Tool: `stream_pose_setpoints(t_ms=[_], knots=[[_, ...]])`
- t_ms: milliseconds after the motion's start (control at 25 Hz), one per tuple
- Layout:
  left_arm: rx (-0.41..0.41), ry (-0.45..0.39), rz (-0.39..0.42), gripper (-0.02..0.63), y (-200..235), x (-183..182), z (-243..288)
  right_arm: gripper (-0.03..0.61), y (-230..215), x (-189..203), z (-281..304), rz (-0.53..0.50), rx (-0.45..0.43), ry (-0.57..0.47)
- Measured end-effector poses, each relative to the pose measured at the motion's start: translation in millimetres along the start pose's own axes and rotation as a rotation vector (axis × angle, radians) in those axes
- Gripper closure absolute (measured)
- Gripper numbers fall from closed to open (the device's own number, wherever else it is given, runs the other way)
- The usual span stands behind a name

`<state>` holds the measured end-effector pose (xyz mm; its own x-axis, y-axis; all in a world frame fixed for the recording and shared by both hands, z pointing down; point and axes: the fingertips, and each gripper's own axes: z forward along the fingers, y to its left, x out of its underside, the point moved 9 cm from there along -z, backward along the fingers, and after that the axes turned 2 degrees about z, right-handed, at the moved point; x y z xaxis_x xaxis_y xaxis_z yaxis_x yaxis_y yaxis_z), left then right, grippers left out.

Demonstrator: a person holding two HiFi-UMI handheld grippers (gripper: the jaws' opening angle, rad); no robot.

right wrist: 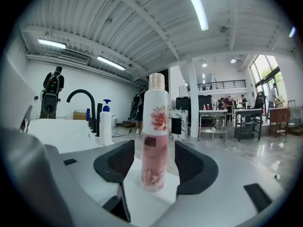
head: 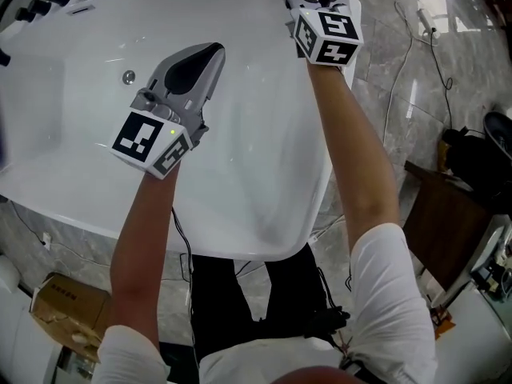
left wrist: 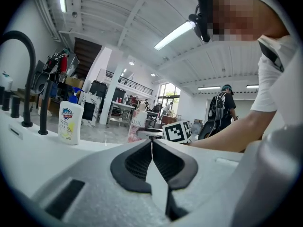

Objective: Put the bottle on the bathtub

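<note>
Bottle [right wrist: 155,141] standing upright on the white rim of the bathtub [head: 240,174], pink below and white above, carrying a flower print and a pale cap. Sitting between the jaws of the right gripper [right wrist: 155,145], both dark pads spread apart, a thin gap showing on each side, nothing being pinched.

Reaching with that gripper to the far rim in the head view, marker cube [head: 326,34] facing up and the forearm stretching along the tub's right side.

Hovering the left gripper [left wrist: 152,143] above the tub's hollow, near the round metal fitting [head: 129,77] on the inner wall. Pressing its jaws together tip to tip, gripping nothing.

Looking along the left gripper toward the far rim: the same bottle showing small just left of the right gripper's cube, and a white pump bottle [left wrist: 70,122] standing farther left on the rim, just right of the curved black faucet [left wrist: 23,56] and its black handles.

Showing again in the right gripper view, faucet and pump bottle standing together on the rim to the left of the task bottle, well apart from it.

Lying on the floor at the lower left of the head view, a cardboard box [head: 68,302], close under the tub's edge, with grey stone-look flooring spreading around.
</note>
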<state>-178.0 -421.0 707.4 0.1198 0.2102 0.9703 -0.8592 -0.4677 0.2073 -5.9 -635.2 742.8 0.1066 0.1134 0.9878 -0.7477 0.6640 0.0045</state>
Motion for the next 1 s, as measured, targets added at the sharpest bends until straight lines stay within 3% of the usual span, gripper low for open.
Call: stream_pose_setpoints(t_ms=[240,360,600,800,1000], knots=[[-0.033,0.007,-0.044,0.595,-27,-15,-40,0.346,20,-8,-73,0.07,-0.006,0.046],[-0.039,-0.008,-0.056,0.594,-45,-29,-66,0.404,46,-30,-120,0.106,-0.066,0.027],[-0.063,-0.03,-0.04,0.595,-75,-79,-130,0.48,119,-109,-212,0.175,-0.166,-0.04],[-0.079,-0.03,-0.097,0.595,-111,-124,-188,0.521,165,-183,-280,0.2,-0.24,-0.026],[-0.048,-0.024,-0.018,0.595,-153,-193,-246,0.546,175,-264,-347,0.222,-0.272,-0.045]])
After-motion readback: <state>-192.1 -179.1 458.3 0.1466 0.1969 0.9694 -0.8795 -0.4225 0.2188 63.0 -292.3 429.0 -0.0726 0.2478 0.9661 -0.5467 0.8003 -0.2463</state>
